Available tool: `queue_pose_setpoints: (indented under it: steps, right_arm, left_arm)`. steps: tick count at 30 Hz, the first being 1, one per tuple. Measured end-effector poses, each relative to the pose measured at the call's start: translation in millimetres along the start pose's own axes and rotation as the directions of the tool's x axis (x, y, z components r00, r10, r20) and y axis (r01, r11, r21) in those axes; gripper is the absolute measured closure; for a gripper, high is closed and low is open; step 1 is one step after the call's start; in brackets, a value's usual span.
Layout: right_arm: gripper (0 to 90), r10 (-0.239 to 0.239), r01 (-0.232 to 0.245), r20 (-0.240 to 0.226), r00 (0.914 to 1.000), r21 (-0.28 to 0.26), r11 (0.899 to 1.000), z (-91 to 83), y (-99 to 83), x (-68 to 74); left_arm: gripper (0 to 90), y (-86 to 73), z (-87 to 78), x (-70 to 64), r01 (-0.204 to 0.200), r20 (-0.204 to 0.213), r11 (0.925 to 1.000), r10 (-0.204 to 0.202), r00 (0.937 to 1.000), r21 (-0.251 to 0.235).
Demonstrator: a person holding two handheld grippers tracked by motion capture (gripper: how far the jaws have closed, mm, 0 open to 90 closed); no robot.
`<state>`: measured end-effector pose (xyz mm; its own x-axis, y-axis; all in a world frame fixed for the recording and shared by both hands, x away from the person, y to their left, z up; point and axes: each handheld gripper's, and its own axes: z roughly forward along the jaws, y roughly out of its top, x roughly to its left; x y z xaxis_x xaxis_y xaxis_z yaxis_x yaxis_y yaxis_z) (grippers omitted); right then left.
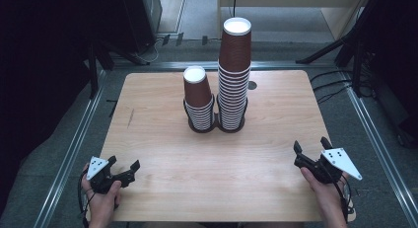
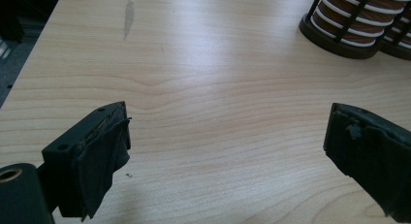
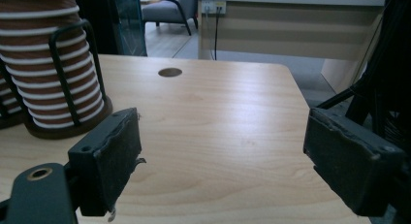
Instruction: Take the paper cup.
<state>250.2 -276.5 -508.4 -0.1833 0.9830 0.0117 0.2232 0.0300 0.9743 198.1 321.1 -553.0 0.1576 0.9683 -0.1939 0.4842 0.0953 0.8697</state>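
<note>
Two stacks of brown paper cups are standing upright side by side mid-table in black wire holders: the short stack (image 1: 199,100) left, the tall stack (image 1: 233,75) right, bases touching.

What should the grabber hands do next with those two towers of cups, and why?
Probably reach the right hand-held gripper toward the top cup of the tall stack. Both it and the left hand-held gripper rest open near the table's front edge, holding nothing, and the tall stack towers over the short stack, so evening them seems likely.
</note>
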Motion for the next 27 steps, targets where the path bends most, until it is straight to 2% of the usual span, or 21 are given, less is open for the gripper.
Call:
queue_pose_setpoints:
  steps: [4, 10, 22, 27]
  right_arm:
    - [13.7, 0.022, -0.022, -0.013, 0.9997, -0.016, 1.000, 0.1, 7.7, 1.2]
    - [13.7, 0.017, -0.018, -0.027, 0.9995, -0.038, 0.999, 3.8, 21.3, 7.6]
    - [13.6, -0.017, 0.011, -0.089, 0.9959, -0.060, 0.998, 21.9, 50.2, 40.3]
    - [13.5, -0.006, -0.004, -0.143, 0.9897, -0.076, 0.997, 30.0, 67.2, 59.3]
  left_arm:
    - [3.2, -0.3, 0.7, -2.3, -0.021, -0.002, 0.9998, 0.021, 0.9998, 0.005]
    - [3.2, -0.7, 0.1, -2.7, -0.030, 0.000, 0.9995, 0.030, 0.9995, 0.006]
    - [3.1, -1.0, 0.5, -2.5, -0.030, 0.006, 0.9995, 0.030, 0.9995, 0.000]
    - [3.1, -1.1, 0.7, -2.4, -0.030, 0.007, 0.9995, 0.030, 0.9995, -0.001]
